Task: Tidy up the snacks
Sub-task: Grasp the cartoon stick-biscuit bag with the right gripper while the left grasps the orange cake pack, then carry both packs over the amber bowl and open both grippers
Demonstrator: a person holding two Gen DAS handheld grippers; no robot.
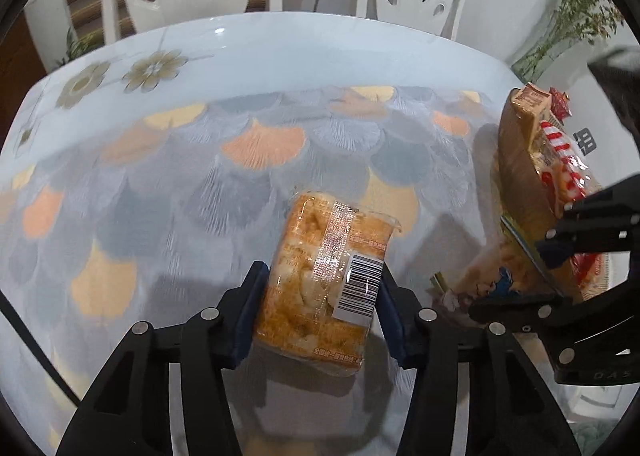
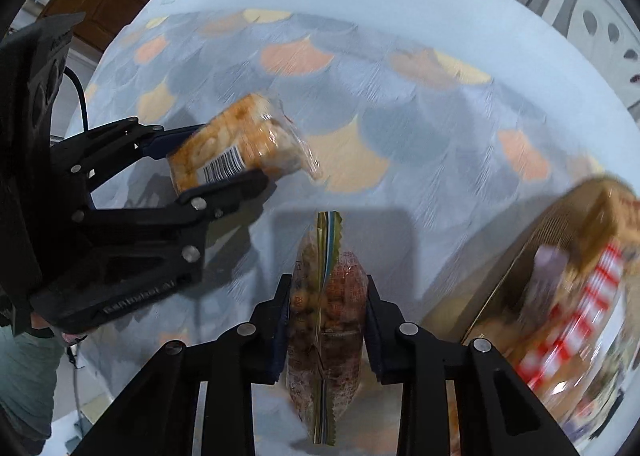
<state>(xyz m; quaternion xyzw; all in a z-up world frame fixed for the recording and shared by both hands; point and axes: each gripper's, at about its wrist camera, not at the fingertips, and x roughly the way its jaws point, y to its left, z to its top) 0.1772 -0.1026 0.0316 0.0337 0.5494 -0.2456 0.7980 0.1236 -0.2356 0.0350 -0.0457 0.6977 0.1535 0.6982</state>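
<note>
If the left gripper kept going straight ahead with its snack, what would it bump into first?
Probably the table. The left gripper tilts down toward bare cloth; the box sits off to its right. Depth is hard to judge.

My left gripper (image 1: 320,312) is clamped on the bread pack (image 1: 324,280), its 2 fingers pointing toward 12 o'clock. My right gripper (image 2: 326,320) pinches the nut bag (image 2: 326,320), with the left one at its 9 o'clock.

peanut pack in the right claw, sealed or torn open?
Sealed, as far as visible: the peanut pack in the right claw shows an intact crimped top edge, nuts inside. Its bottom end is blurred.
</note>
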